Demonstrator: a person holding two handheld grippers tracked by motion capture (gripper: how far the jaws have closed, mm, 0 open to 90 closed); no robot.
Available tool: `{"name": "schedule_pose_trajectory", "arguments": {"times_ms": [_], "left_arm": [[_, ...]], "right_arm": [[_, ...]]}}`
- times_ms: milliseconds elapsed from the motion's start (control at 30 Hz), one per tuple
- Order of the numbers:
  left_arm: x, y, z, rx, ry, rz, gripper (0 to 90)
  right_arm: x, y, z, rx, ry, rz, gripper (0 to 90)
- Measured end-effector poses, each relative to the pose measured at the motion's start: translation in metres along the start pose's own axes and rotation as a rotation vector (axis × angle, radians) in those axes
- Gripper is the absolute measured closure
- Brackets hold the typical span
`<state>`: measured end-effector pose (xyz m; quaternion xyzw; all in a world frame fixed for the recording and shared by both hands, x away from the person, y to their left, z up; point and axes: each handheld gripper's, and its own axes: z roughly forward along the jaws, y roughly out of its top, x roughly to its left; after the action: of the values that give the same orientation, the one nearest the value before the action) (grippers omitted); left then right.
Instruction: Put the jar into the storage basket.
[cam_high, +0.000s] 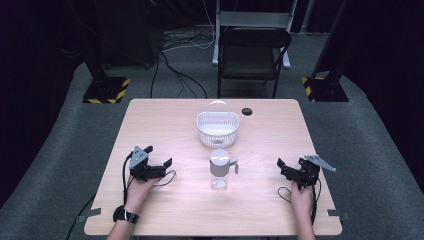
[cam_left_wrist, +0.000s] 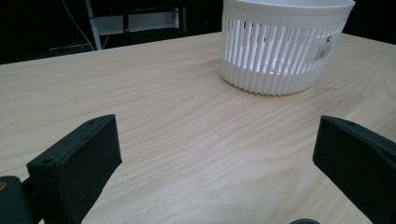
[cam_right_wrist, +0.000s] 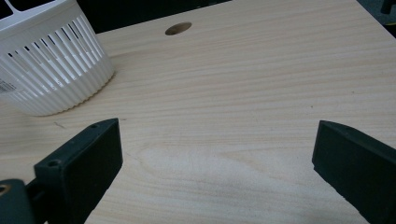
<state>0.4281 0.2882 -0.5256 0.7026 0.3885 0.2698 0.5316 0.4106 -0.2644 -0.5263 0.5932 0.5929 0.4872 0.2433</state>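
A white slatted basket (cam_high: 217, 128) with a handle stands at the table's far middle; it also appears in the left gripper view (cam_left_wrist: 284, 46) and the right gripper view (cam_right_wrist: 49, 70). In front of it stands a clear jar with a grey lid (cam_high: 220, 171). My left gripper (cam_high: 159, 162) rests on the table at the left, held by a hand, jaws wide apart with nothing between them (cam_left_wrist: 217, 158). My right gripper (cam_high: 285, 167) rests at the right, also open over bare wood (cam_right_wrist: 217, 158).
The light wooden table (cam_high: 170, 120) has a round cable hole (cam_high: 246, 111) at its far edge, seen too in the right gripper view (cam_right_wrist: 178, 28). A black chair (cam_high: 253, 52) stands behind the table, with cables and stand bases on the grey floor.
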Motion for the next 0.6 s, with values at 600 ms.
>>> {"name": "schedule_pose_trajectory", "arguments": {"times_ms": [600], "left_arm": [[0.0027, -0.0003, -0.001, -0.005, -0.006, -0.033, 0.6]], "right_arm": [[-0.0001, 0.0002, 0.0003, 0.002, -0.001, 0.003, 0.9]]}}
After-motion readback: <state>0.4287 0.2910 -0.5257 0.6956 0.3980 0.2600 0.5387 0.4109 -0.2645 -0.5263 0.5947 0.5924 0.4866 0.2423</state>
